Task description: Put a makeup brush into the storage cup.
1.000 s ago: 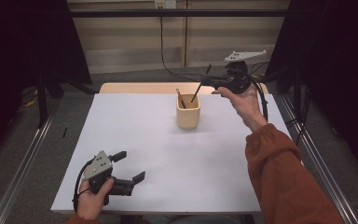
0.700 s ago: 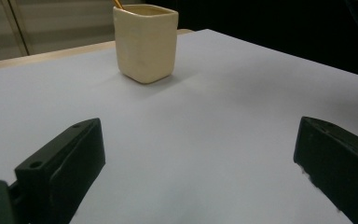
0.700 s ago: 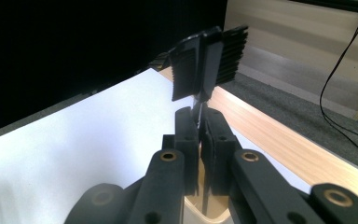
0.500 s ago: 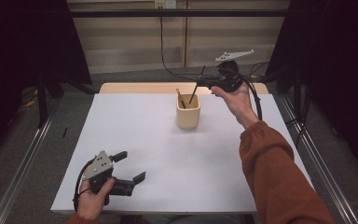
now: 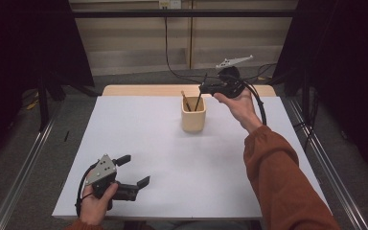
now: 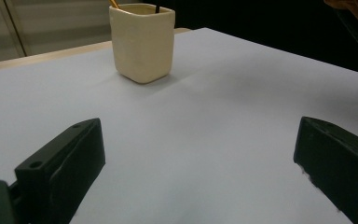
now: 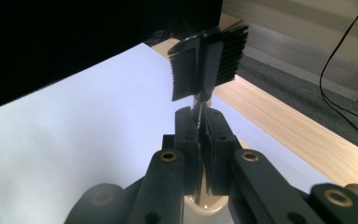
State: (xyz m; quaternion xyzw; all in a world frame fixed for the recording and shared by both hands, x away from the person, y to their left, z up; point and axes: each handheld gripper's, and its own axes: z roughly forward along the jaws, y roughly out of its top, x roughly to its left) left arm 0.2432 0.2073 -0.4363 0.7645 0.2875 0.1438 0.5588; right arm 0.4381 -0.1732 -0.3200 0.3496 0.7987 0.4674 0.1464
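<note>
From my station the cup [image 6: 142, 41] looks like glazed ceramic — cream, smooth, with a soft shine. The table [image 5: 139, 90] edge is pale wood with visible grain, and a matt white sheet [image 5: 172, 158] (paper, I think) covers it. The right gripper [image 7: 199, 116] is matt black plastic, closed on a black comb [image 7: 208, 60] — plastic also, its finish slightly glossy. The left gripper [image 6: 200, 154] has the same dull plastic. The sleeve [image 5: 282, 177] is rust-coloured cloth.

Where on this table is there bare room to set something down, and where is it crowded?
Bare: the white sheet between the cup and the left gripper, and its near right part. Crowded: around the cup, where the right gripper holds a black stick.
</note>
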